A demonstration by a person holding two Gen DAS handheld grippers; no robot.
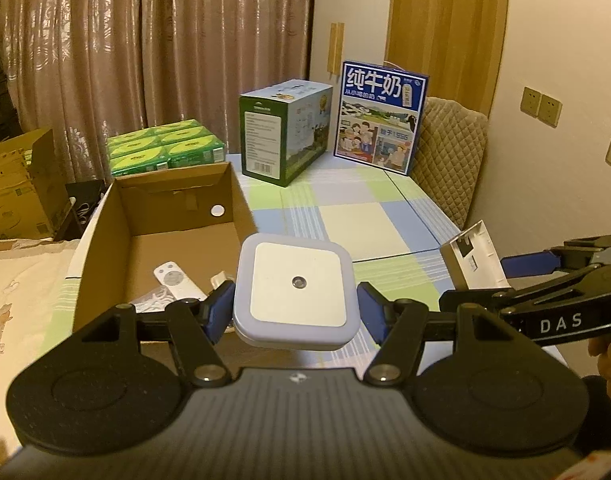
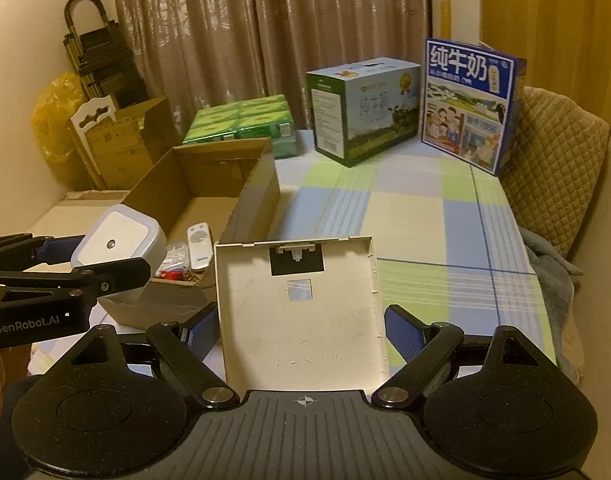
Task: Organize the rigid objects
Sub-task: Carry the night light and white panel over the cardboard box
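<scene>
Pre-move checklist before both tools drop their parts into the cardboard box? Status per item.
1. Left tool gripping the square night light: ok, held by both sides.
2. Right tool gripping the beige cover plate: ok.
3. Cardboard box open on top: ok.
4. Free floor in the box: ok, beyond the white remote.
5. Night light over the box: not ok, over its near corner.
6. Tools clear of each other: cannot tell, close side by side.

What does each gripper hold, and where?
Left gripper: square night light, by opposite side edges. Right gripper: cream plastic cover, by its side edges.
</scene>
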